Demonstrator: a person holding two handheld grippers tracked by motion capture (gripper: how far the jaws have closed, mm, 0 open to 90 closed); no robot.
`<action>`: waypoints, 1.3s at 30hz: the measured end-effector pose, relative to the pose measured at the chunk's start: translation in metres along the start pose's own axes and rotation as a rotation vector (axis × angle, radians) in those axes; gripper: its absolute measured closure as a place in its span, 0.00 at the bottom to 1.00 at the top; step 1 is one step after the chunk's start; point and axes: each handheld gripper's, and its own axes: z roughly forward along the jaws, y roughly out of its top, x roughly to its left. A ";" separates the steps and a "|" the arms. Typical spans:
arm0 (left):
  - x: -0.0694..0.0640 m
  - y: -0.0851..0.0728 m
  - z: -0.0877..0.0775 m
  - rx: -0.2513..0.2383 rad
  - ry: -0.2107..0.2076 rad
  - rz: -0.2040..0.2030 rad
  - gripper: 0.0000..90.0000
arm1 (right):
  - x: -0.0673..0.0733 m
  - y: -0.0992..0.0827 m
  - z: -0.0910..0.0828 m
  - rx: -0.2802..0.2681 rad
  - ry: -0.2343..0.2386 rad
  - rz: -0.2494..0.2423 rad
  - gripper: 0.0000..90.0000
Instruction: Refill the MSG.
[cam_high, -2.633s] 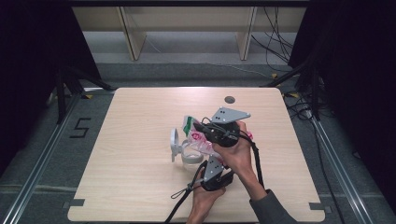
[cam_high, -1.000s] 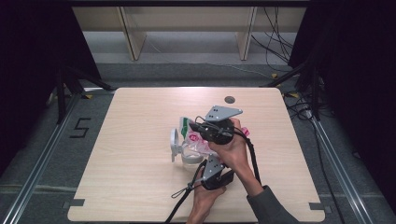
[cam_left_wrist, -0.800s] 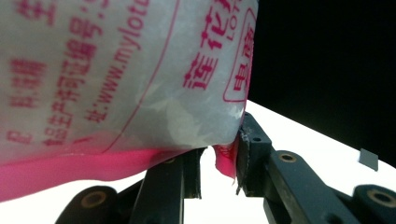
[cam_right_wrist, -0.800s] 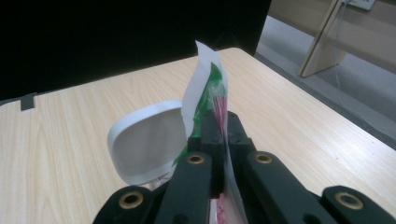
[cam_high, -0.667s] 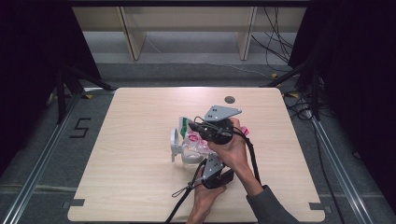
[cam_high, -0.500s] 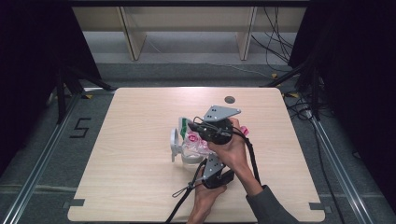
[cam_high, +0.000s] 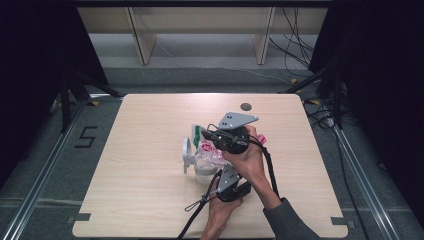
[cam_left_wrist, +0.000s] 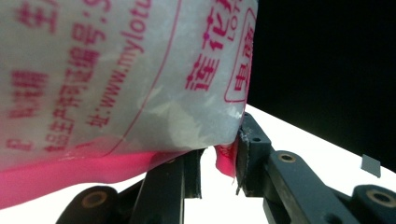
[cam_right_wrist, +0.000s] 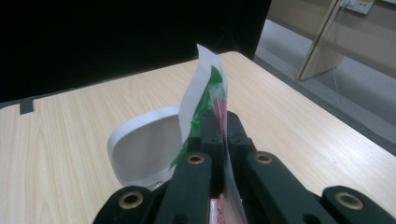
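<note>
Hands meet over the middle of the pale wooden tabletop (cam_high: 140, 165) in the high view, each holding a black two-jaw tool. The right tool (cam_high: 214, 136), topped by a grey three-cornered plate, points leftward at a crumpled translucent plastic bag with pink printing (cam_high: 207, 150); the left tool (cam_high: 220, 172) sits nearer the person, below the bag, with its cable trailing toward the table's near edge. A white rounded lid-like piece (cam_high: 186, 152) stands just left of the bag, and a round dark grommet hole (cam_high: 245, 106) lies well apart, near the far edge. From the left gripper view, the bag (cam_left_wrist: 116, 74) hangs close above the lens, and the left tool (cam_left_wrist: 218, 163) has its jaws partly closed, pinching a pink-edged fold at the bag's lower corner between them. From the right gripper view, the right tool (cam_right_wrist: 218, 126) is clamped tight on a thin upright white-and-green edge of the bag (cam_right_wrist: 205, 88), with the white rounded piece (cam_right_wrist: 144, 144) standing on the tabletop (cam_right_wrist: 70, 135) just beside it.
</note>
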 end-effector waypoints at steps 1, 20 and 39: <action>0.000 0.000 0.000 0.001 0.000 -0.001 0.82 | 0.000 0.000 0.000 0.004 0.000 0.003 1.00; 0.001 0.002 0.003 -0.017 -0.022 -0.019 0.82 | 0.001 0.003 0.002 0.021 0.000 -0.011 1.00; 0.004 0.002 0.007 -0.058 -0.031 -0.031 0.83 | 0.005 0.005 0.005 0.007 0.015 -0.002 1.00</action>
